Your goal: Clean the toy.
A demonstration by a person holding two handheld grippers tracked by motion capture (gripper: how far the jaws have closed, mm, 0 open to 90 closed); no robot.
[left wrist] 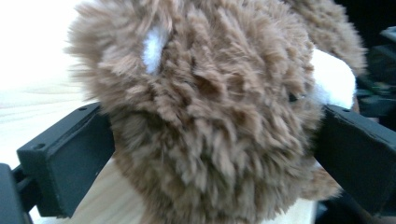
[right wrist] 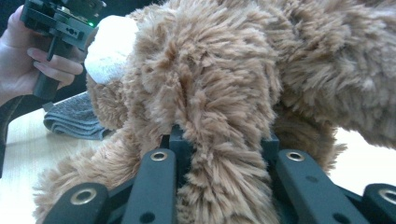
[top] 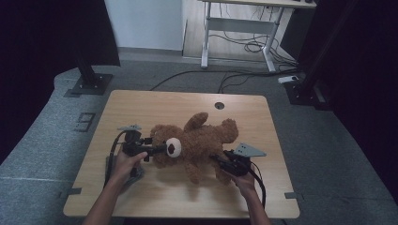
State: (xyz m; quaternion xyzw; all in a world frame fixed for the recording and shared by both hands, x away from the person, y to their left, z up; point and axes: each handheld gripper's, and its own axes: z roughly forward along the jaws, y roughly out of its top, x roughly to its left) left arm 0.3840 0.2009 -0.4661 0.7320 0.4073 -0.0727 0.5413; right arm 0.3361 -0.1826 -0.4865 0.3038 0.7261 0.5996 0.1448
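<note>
— Grey carpet, black curtains at both sides of the frame, and a pale wooden counter (top: pixel 141 108) in the lower middle of the high view. What's at its left?

— A folded grey cloth (top: pixel 123 169) lies at the lower left of the counter, partly under the person's left hand (top: pixel 125 161). That hand holds the left gripper (top: pixel 158 150), just right of it.

— How do its fingers stand?

— Spread wide. In the left gripper view the black fingers (left wrist: pixel 70 158) flank the head of the fluffy brown teddy bear (top: pixel 197 143), one at the lower left of the frame and one at the lower right, right at the fur; whether they press it I can't tell.

— And the bear itself?

— Lying at the middle of the counter, white muzzle toward the left, limbs splayed toward the upper right and lower middle of the frame.

— Further right?

— The right hand (top: pixel 244 180) holds the right gripper (top: pixel 213 159) at the bear's lower right side. In the right gripper view its fingers (right wrist: pixel 156 182) are closed, pinching a furry limb of the bear at the bottom middle of the frame.
</note>
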